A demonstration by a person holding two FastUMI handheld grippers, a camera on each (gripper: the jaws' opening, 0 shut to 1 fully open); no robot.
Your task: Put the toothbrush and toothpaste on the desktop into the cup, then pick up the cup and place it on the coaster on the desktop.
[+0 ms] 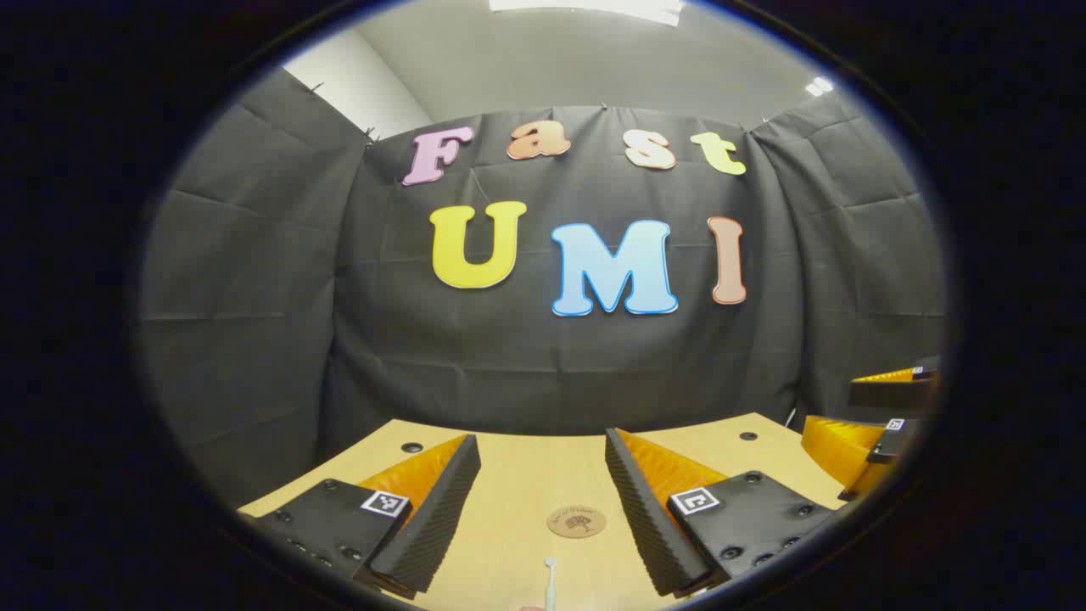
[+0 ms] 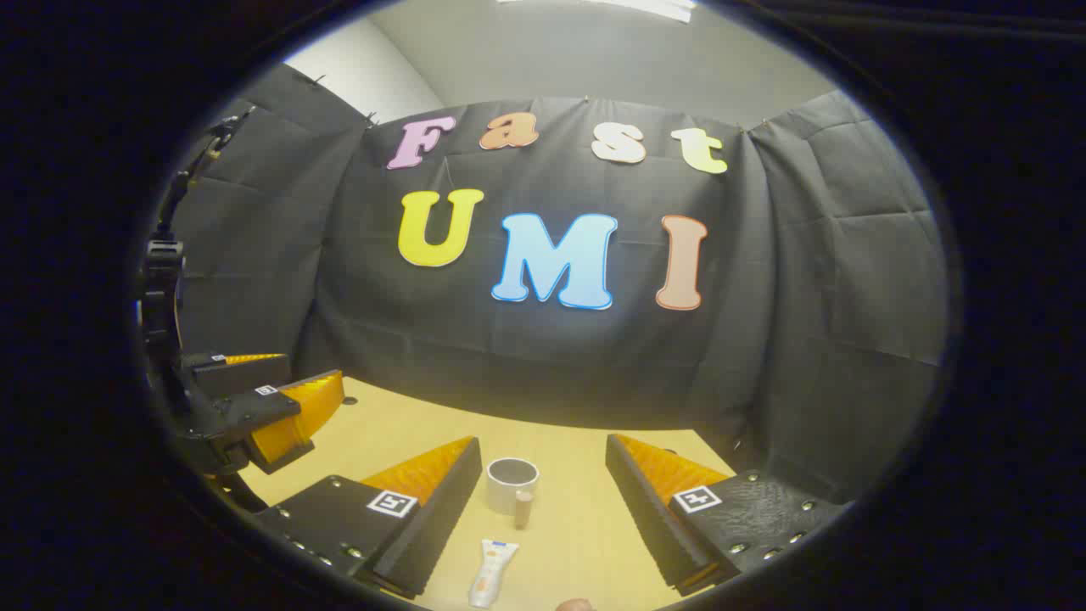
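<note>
Cup (image 2: 512, 484) on light wood table (image 2: 585, 518), between spread right tongs (image 2: 543, 475); toothpaste (image 2: 492, 573) lying at 6 o'clock of it. Coaster (image 1: 577, 522) between spread left tongs (image 1: 543, 467), toothbrush (image 1: 551, 581) at its 6 o'clock. Black cloth walls behind table.

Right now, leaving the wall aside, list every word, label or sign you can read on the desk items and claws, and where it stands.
round wooden coaster: engraved emblem ringed by lettering, too small to read.
white toothpaste tube: print too blurred to read.
left claw and right claw: square black-and-white coded tags, no words.
So nothing is legible.
</note>
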